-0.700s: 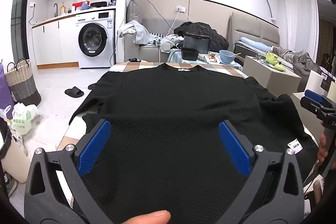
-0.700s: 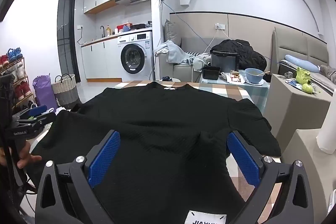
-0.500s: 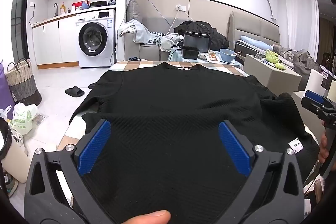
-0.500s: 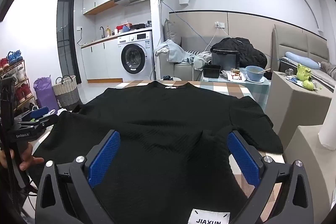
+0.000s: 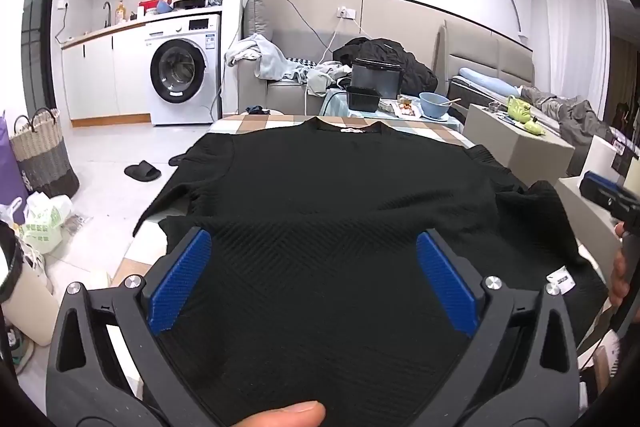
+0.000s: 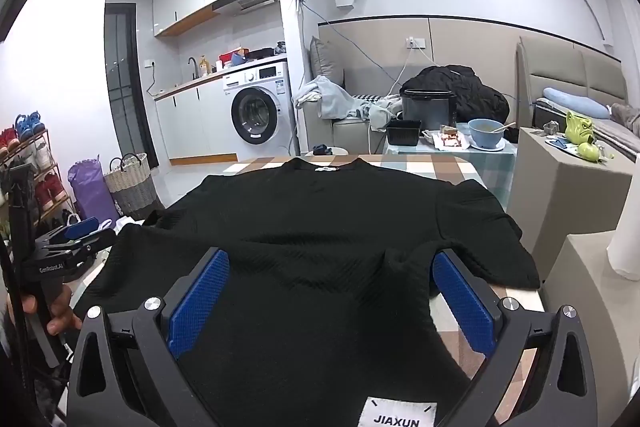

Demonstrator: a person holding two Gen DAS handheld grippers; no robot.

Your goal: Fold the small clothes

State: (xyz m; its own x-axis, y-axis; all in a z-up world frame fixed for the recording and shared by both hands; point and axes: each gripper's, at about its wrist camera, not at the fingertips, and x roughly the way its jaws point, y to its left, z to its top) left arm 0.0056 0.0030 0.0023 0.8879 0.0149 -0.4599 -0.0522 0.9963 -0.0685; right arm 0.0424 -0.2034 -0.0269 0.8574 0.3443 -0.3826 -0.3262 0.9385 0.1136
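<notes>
A black ribbed short-sleeved top (image 5: 328,195) (image 6: 320,227) lies spread flat on a checked table (image 5: 256,123) (image 6: 424,167), collar at the far end. A white label (image 5: 561,279) (image 6: 398,413) sits at its near hem. My left gripper (image 5: 312,259) hovers over the near left part of the top, jaws wide apart, blue pads (image 5: 180,283) clear of the cloth. My right gripper (image 6: 328,279) hovers over the near right part, also open with nothing between its pads (image 6: 460,299). Each gripper shows at the edge of the other's view, held in a hand.
Behind the table stands a small table with a blue bowl (image 5: 434,105) (image 6: 486,133) and black containers (image 5: 376,79). Sofas with piled clothes lie beyond. A washing machine (image 5: 182,75), a woven basket (image 5: 40,155) and a slipper (image 5: 142,171) are at left; beige blocks (image 6: 568,187) at right.
</notes>
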